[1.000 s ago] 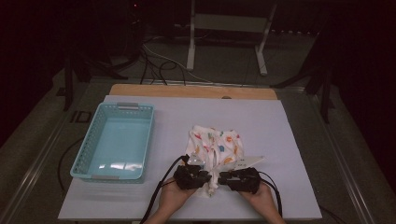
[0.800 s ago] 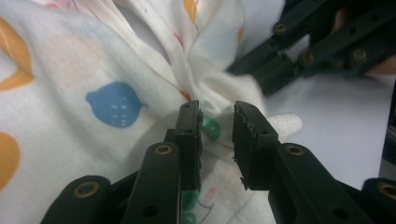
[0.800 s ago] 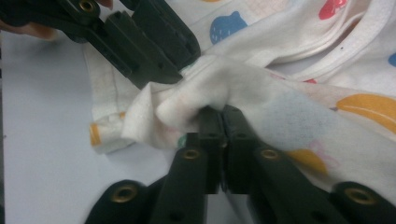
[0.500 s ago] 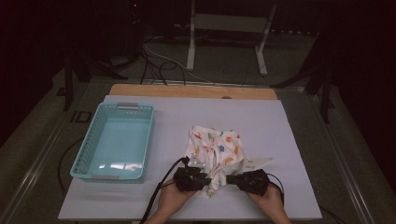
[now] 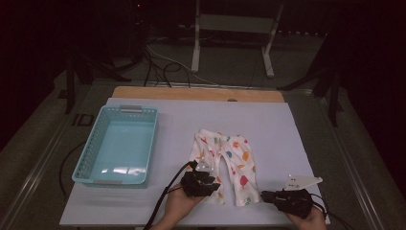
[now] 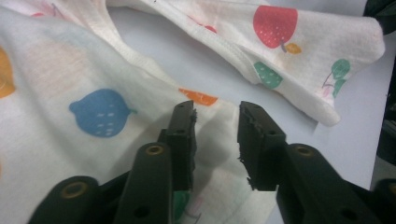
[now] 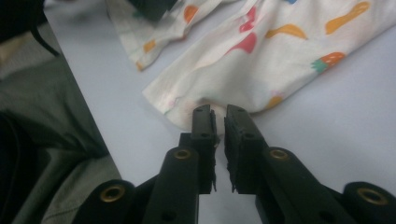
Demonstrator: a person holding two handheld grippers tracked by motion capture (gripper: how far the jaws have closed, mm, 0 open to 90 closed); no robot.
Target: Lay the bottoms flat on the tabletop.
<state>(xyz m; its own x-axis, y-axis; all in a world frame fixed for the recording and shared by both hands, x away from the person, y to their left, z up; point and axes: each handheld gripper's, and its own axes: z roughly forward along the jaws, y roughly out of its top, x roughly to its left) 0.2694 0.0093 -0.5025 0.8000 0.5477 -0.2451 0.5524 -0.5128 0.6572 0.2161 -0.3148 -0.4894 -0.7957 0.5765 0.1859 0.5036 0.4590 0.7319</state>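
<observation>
Since a second ago, your right gripper (image 5: 264,195) has swung out to the right, drawing 1 leg of the fruit-print baby trousers (image 5: 230,160) away from the other, so the garment now lies spread near the table's front edge instead of bunched. Its jaws, nearly pressed together, pinch that leg's hem and have just eased slightly. Your left gripper (image 6: 215,122) rests on the other leg, jaws just opening, cloth between them but unpinched. The turquoise basket (image 5: 99,132), well to the left, holds nothing.
</observation>
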